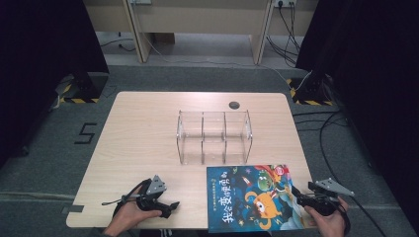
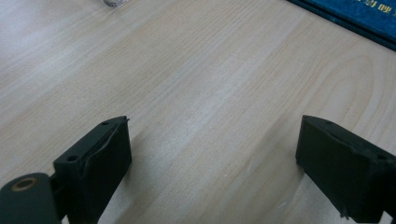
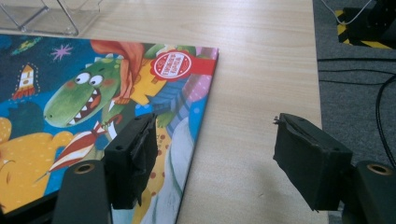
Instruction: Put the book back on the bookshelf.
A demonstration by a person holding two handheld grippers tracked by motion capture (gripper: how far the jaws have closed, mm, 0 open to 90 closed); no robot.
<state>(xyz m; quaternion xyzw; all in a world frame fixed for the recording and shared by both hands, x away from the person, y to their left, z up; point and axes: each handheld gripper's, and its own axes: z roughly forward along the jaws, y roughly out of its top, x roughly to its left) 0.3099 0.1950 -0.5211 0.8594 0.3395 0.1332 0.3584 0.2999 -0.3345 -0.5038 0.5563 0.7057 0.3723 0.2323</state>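
A children's picture book point(image 1: 252, 197) with a green dinosaur and an orange monster on its cover lies flat at the front right of the wooden table point(image 1: 143, 128). My right gripper point(image 1: 299, 197) is open at the book's right edge. In the right gripper view, this gripper point(image 3: 215, 119) has one jaw over the book point(image 3: 93, 93) and the other over bare wood, with no pad pressing on the cover. At the front left, my left gripper point(image 1: 170, 207) rests low and open. In its own view the left gripper point(image 2: 215, 126) has only tabletop between the jaws, with the book's corner point(image 2: 355, 18) farther off.
A clear acrylic organizer point(image 1: 215, 136) with three compartments stands upright at mid-table, just behind the book; its base point(image 3: 51, 16) appears in the right gripper view. A round cable hole point(image 1: 234, 104) sits near the far edge. Cables point(image 1: 328, 123) run over the floor to the right.
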